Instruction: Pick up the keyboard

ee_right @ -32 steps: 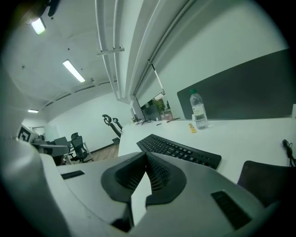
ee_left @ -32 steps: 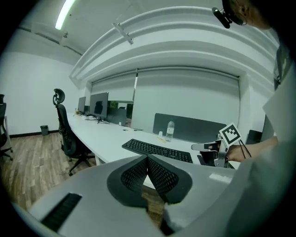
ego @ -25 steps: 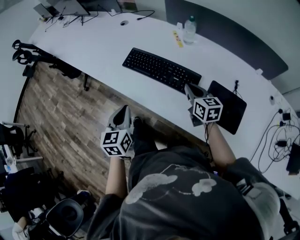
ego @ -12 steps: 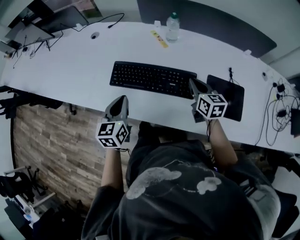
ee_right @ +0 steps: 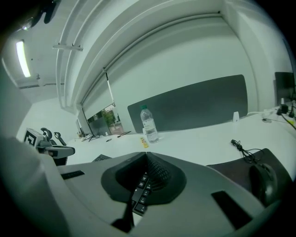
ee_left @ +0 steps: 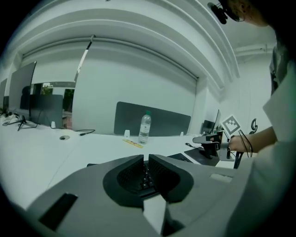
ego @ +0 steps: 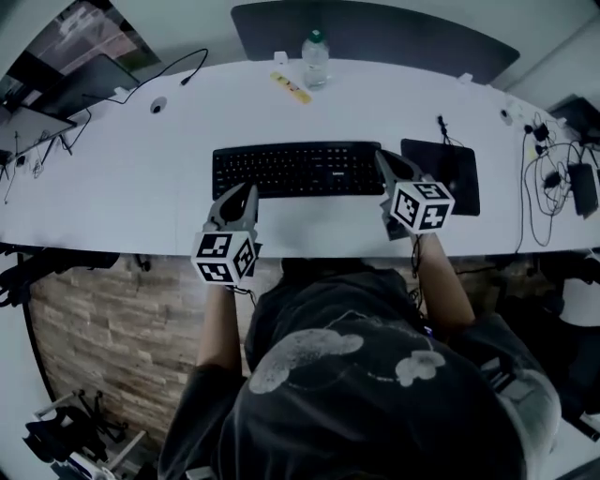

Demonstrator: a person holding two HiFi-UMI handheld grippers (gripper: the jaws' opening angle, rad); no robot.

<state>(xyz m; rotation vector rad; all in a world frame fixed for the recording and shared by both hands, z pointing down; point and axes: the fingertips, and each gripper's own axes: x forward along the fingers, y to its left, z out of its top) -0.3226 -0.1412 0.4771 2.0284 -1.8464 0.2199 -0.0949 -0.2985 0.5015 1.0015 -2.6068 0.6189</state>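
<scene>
A long white desk (ego: 141, 187) runs left to right across the head view, with a dark partition panel (ego: 375, 28) along its far edge and wood-pattern floor (ego: 103, 319) on the near side. The black keyboard (ego: 295, 169) lies flat on the desk, about midway between the near and far edges and directly in front of the person. Just right of it sits a dark mouse pad (ego: 459, 187).

The left gripper (ego: 246, 190) is over the near strip of desk, its tips just near of the keyboard's near-left corner. Its jaws are pressed narrow with nothing gripped, and only keys show beyond the slit in the left gripper view. The right gripper (ego: 380, 155) points at the keyboard's right end, between keyboard and mouse pad, and its jaws are also closed together and empty. Whether either tip touches the keyboard cannot be told.

A clear water bottle (ego: 315, 58) stands upright near the far edge. A mouse (ee_right: 262, 178) rests on the pad, and a yellow strip (ego: 291, 87) lies just left of the bottle.
</scene>
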